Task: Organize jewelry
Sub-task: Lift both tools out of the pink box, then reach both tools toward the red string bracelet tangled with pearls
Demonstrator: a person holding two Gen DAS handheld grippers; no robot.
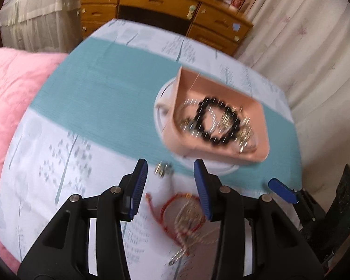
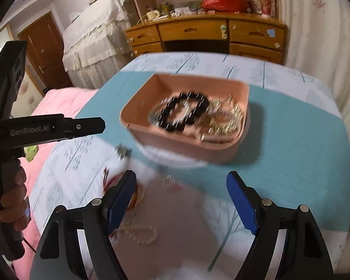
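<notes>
A pink jewelry box (image 1: pixel 186 137) (image 2: pixel 182 141) stands on a white round lid (image 1: pixel 212 164) on the bed. It holds a black bead bracelet (image 1: pixel 218 121) (image 2: pixel 183 112) and gold chains (image 2: pixel 224 119). My left gripper (image 1: pixel 171 186) is open and empty above a red cord bracelet (image 1: pixel 172 207) tangled with a pale chain (image 1: pixel 189 228). A small metal piece (image 1: pixel 162 169) (image 2: pixel 123 150) lies just ahead. My right gripper (image 2: pixel 182 198) is open and empty; a pearl strand (image 2: pixel 140 233) lies by its left finger. The view is motion-blurred.
The bed has a teal and white sheet (image 1: pixel 93 88) and a pink quilt (image 1: pixel 9 98) on the left. A wooden dresser (image 1: pixel 156 7) (image 2: pixel 205 35) stands beyond, curtains (image 1: pixel 303 53) on the right. The left tool and hand (image 2: pixel 9 186) show in the right wrist view.
</notes>
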